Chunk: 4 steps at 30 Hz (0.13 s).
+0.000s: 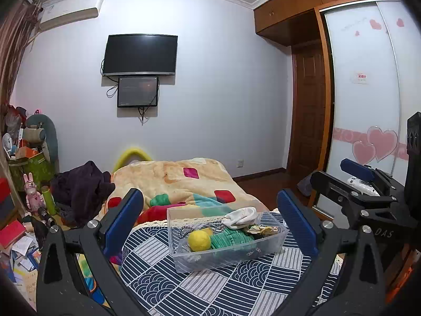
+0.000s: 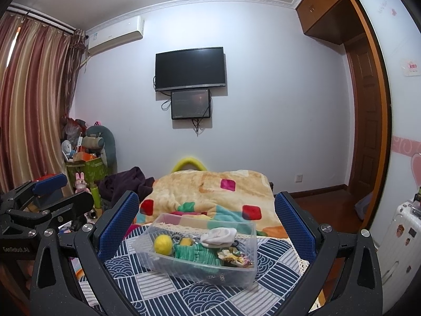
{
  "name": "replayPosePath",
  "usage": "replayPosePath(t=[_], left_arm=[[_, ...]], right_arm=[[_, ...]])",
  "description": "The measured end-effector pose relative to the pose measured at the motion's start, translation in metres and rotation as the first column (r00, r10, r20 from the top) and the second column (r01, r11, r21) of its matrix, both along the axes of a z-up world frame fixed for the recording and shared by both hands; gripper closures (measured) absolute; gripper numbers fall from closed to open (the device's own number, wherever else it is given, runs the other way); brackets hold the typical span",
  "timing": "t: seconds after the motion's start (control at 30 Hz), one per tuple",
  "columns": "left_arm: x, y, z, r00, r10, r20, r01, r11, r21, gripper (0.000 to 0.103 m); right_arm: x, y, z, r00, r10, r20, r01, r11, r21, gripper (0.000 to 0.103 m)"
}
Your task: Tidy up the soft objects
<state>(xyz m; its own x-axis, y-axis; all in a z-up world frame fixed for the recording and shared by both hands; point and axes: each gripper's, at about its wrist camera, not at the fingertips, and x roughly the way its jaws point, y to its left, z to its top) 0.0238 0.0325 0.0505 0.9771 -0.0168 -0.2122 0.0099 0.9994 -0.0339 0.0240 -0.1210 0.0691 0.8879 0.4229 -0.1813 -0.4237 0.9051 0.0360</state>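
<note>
Bedroom quilt [image 1: 210,284] under us, clear bin [image 1: 184,256] ahead between our left gripper [image 1: 210,221] jaws, long axis crosswise, yellow ball [image 1: 199,240], green knit [image 1: 232,238], white sock [image 1: 242,217] inside, right gripper [image 2: 206,223] likewise, both spread wide, empty.

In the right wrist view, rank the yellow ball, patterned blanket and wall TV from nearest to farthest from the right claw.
1. Yellow ball: in the clear bin, just ahead of the right claw.
2. Patterned blanket: behind the bin, mid-bed.
3. Wall TV: far wall, up high.
</note>
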Motion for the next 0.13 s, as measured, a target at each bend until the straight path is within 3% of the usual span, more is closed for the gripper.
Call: replayPosePath(t=[0.13], left_arm=[[-0.0002, 0.0002, -0.0004, 1.000, -0.003, -0.004, 0.003, 1.000, -0.002, 0.000]], right_arm=[[0.0007, 0.0004, 0.0001, 1.000, 0.003, -0.003, -0.003, 1.000, 0.001, 0.000]])
